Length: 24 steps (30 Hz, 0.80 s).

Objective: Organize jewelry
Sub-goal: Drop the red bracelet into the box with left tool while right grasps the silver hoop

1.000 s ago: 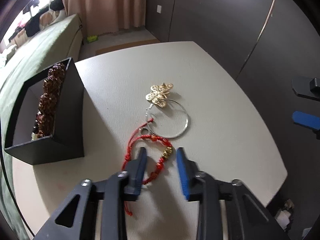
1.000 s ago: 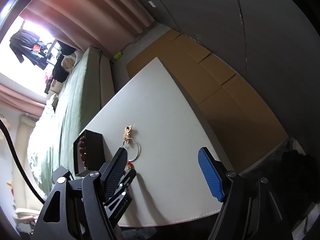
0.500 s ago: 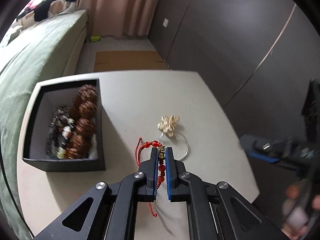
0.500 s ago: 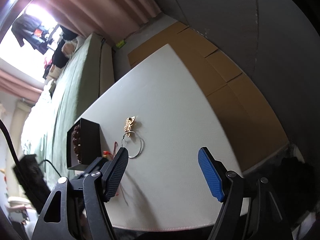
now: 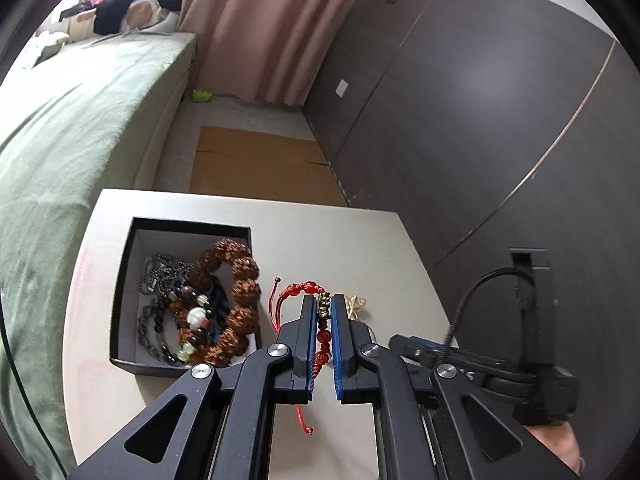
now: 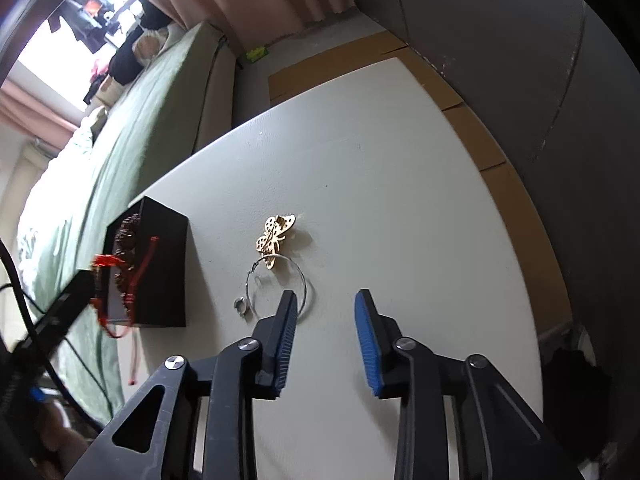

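Red braided cord bracelet with gold bead clenched lengthwise in left gripper, lifted just right of open black jewelry box near table's left edge; right gripper released, over thin silver hoop.

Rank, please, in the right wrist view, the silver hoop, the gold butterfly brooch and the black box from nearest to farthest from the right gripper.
From the right gripper:
1. Silver hoop, at its left fingertip.
2. Gold butterfly brooch, just beyond the hoop.
3. Black box, far left.
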Each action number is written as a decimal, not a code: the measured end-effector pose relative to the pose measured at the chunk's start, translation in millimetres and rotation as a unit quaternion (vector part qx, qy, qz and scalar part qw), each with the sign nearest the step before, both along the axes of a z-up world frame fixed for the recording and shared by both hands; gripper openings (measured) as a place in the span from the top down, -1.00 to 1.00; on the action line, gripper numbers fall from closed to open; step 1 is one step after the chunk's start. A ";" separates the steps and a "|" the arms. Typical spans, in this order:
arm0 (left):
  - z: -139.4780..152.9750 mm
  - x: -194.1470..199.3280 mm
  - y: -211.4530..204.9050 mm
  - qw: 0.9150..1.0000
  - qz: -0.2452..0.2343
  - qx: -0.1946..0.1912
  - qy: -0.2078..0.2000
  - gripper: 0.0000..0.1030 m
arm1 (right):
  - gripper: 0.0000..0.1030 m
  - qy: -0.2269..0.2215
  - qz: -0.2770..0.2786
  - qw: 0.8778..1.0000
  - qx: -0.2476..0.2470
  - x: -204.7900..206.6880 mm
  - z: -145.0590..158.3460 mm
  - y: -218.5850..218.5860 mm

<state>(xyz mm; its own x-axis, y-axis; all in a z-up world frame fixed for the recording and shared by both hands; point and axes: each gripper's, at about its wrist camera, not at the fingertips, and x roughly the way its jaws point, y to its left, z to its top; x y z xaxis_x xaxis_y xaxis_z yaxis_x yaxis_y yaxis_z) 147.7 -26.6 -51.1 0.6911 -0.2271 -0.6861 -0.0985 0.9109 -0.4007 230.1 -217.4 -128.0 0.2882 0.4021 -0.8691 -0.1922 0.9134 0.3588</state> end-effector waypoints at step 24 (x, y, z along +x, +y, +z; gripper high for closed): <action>14.1 -7.7 84.5 0.995 0.087 -0.038 -0.038 0.87 | 0.93 -0.079 0.059 0.994 -0.049 -14.9 27.7 55.0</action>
<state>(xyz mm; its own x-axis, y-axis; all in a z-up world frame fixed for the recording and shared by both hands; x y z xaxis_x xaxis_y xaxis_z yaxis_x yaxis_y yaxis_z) 139.9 57.9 -37.0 0.7738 -0.1479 -0.6159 -0.2190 0.8499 -0.4792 215.2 -162.4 -100.3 0.3789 0.3577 -0.8535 -0.3476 0.9098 0.2270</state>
